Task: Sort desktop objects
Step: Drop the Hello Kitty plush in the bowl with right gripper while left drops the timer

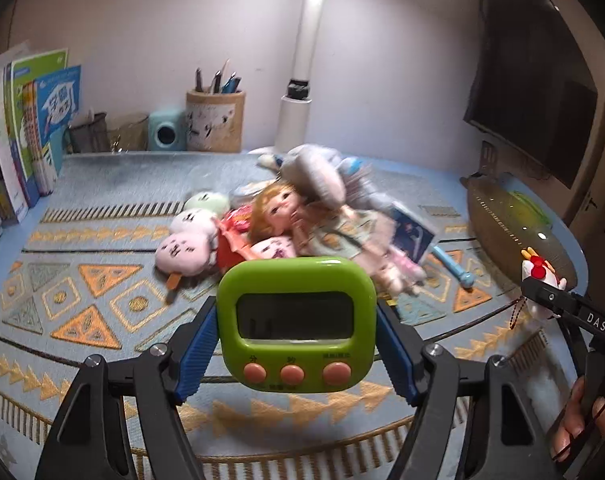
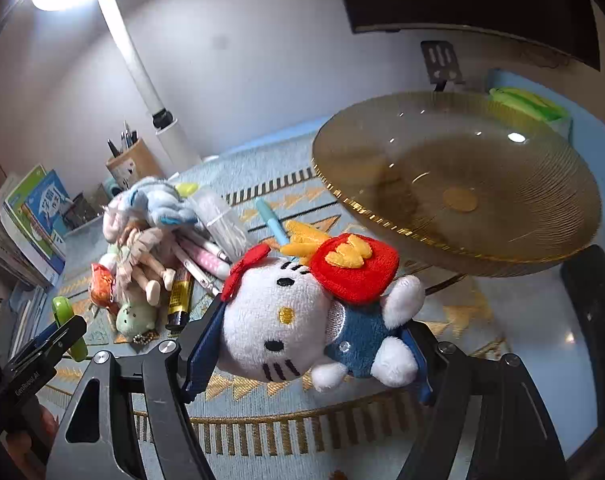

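Gripping one green digital timer (image 1: 296,324), your left gripper (image 1: 296,344) has its two blue-padded jaws set about as wide as the timer's body, one pad pressed on each side. The timer faces the camera upright, with one dark screen and three pink buttons in a row beneath it, and it is held above the patterned mat (image 1: 82,312).

Your right gripper (image 2: 306,344) is closed on one white cat plush (image 2: 286,328), jaws parted only by the squeezed toy, which lies tilted on its side between the pads. It wears one red bow, a blue outfit and one red fries-box backpack. The plush is held in the air over the mat's near edge, just in front of the one amber glass plate (image 2: 502,168), not touching it.

Beyond the timer, the pile in the middle of the mat holds one doll (image 1: 286,208) with reddish hair, a skewer-shaped plush (image 1: 190,236) of three round balls, a grey-white plush (image 1: 318,176) on top, and one light blue pen (image 1: 450,264) beside it. The right wrist view also shows what may be a yellow lighter (image 2: 179,300) there, though blur makes it uncertain.

Farthest back stand one pen holder (image 1: 215,120), one small teal box (image 1: 166,130), one white lamp post (image 1: 306,64) and a row of books (image 1: 30,128) at the left.
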The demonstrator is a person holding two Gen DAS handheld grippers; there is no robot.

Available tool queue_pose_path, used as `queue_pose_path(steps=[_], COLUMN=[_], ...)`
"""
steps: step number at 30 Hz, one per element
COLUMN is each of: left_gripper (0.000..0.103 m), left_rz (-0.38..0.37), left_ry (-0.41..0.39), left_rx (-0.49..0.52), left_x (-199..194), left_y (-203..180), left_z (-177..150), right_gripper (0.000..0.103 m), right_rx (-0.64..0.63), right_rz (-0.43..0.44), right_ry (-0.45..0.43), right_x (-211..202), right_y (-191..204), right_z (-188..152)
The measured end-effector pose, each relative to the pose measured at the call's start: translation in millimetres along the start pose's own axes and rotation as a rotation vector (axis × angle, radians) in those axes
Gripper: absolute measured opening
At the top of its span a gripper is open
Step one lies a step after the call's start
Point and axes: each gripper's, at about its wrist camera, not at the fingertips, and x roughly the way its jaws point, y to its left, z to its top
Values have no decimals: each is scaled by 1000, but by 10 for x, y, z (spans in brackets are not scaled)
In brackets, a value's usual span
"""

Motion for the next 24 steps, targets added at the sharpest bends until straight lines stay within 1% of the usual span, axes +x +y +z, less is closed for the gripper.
queue_pose_path(steps=[2,3,5,9,11,13,18,21,24], left_gripper=[71,71,71,71,71,71,71,71,71], left_rz=[-42,-63,-95,-172,-196,-229,-318,-330,-328], left_ry=[-29,-41,-53,-84,-97,-90,-16,-24,-10], left_rx=[34,46,84,159,189,214,231,250,274], left_x=[-61,-78,-91,-3,108,252,708,853,977], left_y=[-216,-326,-583,-1132,-1407,-1664,-2102,-2266,-2383], left_z=[121,189,321,575,689,749,854,867,854], right_gripper=[75,75,75,76,76,76,76,76,76], right_rx=[20,29,50,34,25,25,12,9,-1], right_rz=[-22,-41,-84,-190,-230,-235,-242,-228,-246], right_ry=[-52,-73,-118,-166,-169,-171,-167,-159,-126], right_x=[-225,-237,-417,-487,-463,-436,-275,-178,-60], right_y=[-159,-211,-393,-637,-745,-851,-953,-1052,-1115], right_z=[70,138,216,410,499,570,694,727,746])
